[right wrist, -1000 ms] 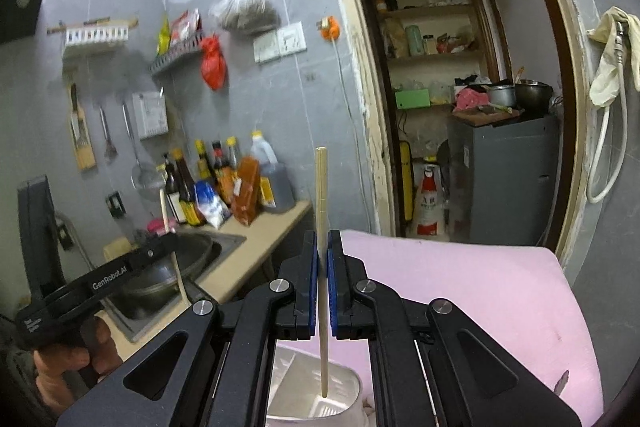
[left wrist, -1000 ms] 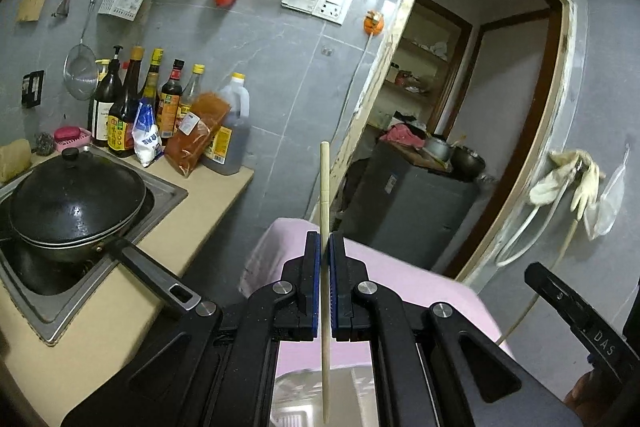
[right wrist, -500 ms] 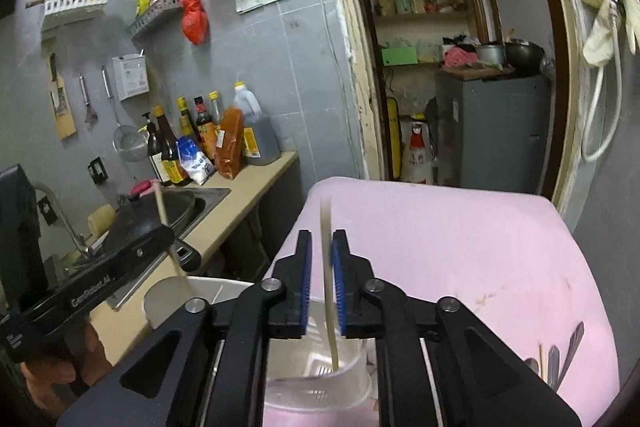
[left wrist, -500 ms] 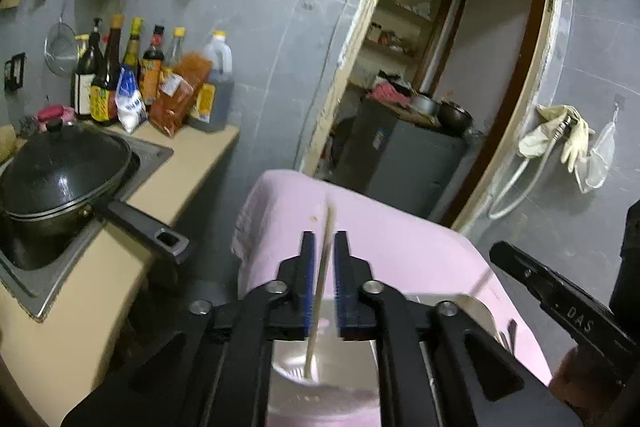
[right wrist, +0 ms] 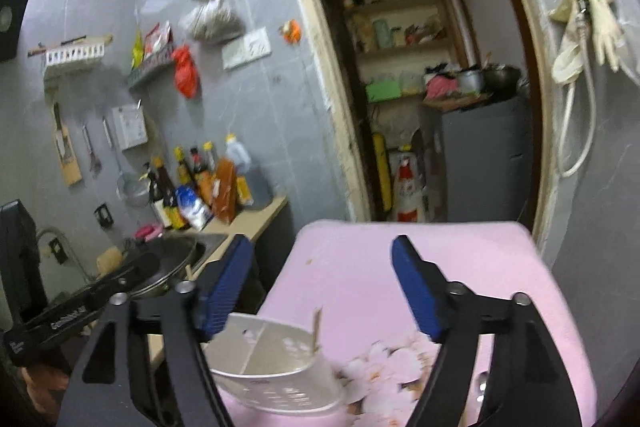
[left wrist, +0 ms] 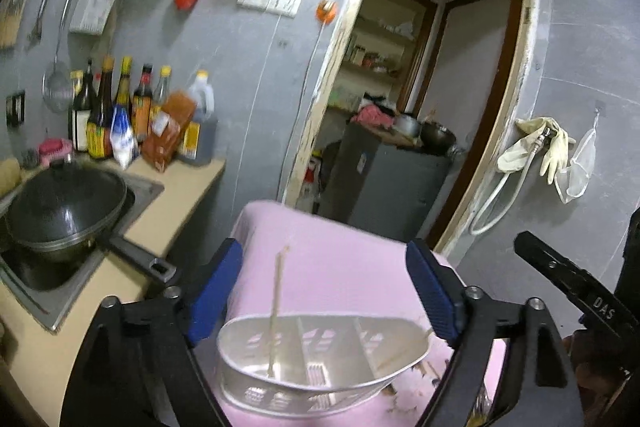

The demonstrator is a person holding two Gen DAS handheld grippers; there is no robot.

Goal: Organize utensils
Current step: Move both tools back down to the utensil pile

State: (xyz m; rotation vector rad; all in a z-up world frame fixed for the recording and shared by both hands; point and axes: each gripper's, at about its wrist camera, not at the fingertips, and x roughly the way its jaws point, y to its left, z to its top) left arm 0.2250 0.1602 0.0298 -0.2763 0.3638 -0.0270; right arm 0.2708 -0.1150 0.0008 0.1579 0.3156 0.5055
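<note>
A white plastic utensil caddy with divided compartments stands on a pink cloth-covered table. My left gripper hangs above and behind it. Its jaws are opening wide, and its blue pads touch nothing. One wooden chopstick stands free in the caddy's left compartment. My right gripper is also opening over the caddy, with nothing between its pads. A second chopstick leans at the caddy's right end. One of the right gripper's fingers shows at the right edge of the left wrist view.
A lidded black wok sits on the counter to the left, its handle pointing toward the table. Sauce bottles line the wall behind it. A doorway with a grey cabinet lies ahead. Loose cutlery lies on the cloth at the right.
Both grippers were shut on a chopstick each; both have opened wide and released them into the caddy. Both hands have drawn back and slightly up.
</note>
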